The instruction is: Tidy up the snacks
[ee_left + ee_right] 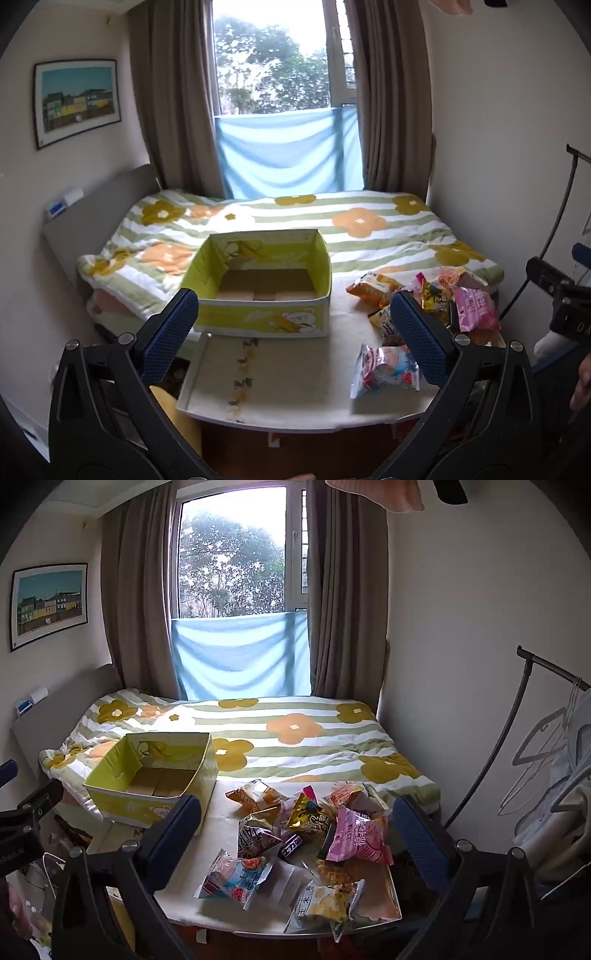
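Only the right view shows the yellow popcorn packet (328, 904). Both tongs (295, 332) (295, 834) gape wide, empty; the green cardboard box (258, 291) lies ahead of the left tongs.

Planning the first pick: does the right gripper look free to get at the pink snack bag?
Probably yes. The right gripper is open, and the pink snack bag lies atop the pile, uncovered, straight ahead between its fingers.
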A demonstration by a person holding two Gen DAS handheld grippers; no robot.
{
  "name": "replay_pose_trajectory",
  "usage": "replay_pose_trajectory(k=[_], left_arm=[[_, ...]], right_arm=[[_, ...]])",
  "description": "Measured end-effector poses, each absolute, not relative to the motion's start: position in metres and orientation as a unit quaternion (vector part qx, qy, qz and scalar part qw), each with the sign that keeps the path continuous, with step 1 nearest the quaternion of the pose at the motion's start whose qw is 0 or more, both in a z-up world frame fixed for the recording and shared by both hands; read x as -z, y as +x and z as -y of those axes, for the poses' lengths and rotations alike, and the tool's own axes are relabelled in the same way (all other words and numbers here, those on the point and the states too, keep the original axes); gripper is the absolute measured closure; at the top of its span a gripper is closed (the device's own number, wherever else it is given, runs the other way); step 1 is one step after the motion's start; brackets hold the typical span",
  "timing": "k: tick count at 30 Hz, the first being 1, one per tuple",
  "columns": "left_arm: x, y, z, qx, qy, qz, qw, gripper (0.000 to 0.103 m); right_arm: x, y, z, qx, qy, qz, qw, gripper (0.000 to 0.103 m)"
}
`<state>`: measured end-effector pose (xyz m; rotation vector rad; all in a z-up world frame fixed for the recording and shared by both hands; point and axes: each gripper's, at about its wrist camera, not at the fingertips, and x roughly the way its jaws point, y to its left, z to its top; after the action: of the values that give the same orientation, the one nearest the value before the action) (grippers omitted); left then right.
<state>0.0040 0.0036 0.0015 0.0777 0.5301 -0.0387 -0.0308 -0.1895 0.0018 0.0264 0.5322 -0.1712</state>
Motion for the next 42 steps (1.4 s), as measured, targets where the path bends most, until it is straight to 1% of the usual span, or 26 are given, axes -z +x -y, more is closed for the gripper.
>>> replay_pose_trajectory(k=[2,4,16,42], left_arm=[[-0.0004,-0.0015,-0.0046,0.023,0.039,-0.250,0.967,0.000],[0.0013,0.0021,0.0011,0.021,0.052,-0.257,0.965,0.000],[0.0053,0.0069,-0.0064,0.020,0.034,-0.260,0.965,0.000],[0.0021,0.0042,0.0025,0.027,0.035,-0.261,0.964,0.000]], right_arm=[[-0.0007,-0.0300,0.1880,0.089,-0.001,-0.267,0.960,0.000],[0.0001,-0.0290,0.1866,0.088,0.001,-0.268,0.959,0.000],[0.0071,-0.0237,0.1896,0.085,0.004,-0.270,0.959,0.000],[-0.0002,-0.0322,0.1917,0.087,0.005,-0.262,0.961,0.000]])
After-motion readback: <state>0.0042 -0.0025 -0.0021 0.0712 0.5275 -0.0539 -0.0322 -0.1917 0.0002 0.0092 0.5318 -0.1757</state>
